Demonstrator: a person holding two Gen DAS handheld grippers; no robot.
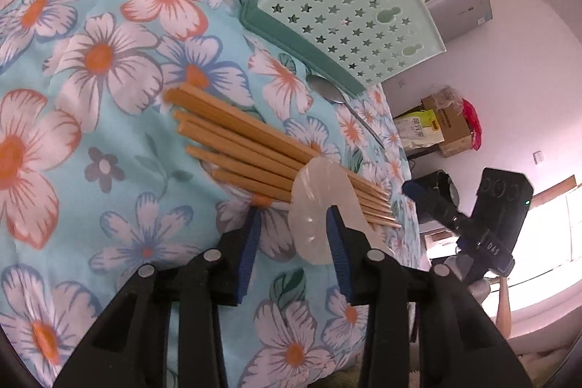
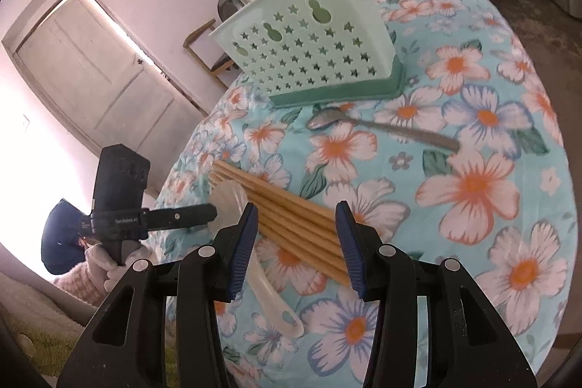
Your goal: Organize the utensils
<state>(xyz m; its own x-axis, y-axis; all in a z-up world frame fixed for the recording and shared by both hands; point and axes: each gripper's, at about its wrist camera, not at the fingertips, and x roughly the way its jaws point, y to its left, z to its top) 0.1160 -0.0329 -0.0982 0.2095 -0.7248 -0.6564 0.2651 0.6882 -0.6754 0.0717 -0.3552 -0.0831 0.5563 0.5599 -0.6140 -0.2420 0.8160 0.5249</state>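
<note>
Several wooden chopsticks (image 1: 254,140) lie in a bundle on the floral tablecloth (image 1: 109,97). A white ceramic spoon (image 1: 316,202) lies across their thin ends. My left gripper (image 1: 294,217) is open, its jaws either side of the spoon's bowl. My right gripper (image 2: 296,210) is open, straddling the thick ends of the chopsticks (image 2: 291,217); the white spoon (image 2: 269,286) lies under its left finger. A metal spoon (image 2: 382,128) lies before the mint-green utensil holder (image 2: 309,50), which also shows in the left wrist view (image 1: 349,13).
The table's edge drops off on the right in the left wrist view and on the left in the right wrist view. The left gripper shows in the right wrist view (image 2: 209,211). A door (image 2: 98,68) and boxes (image 1: 436,126) stand beyond the table.
</note>
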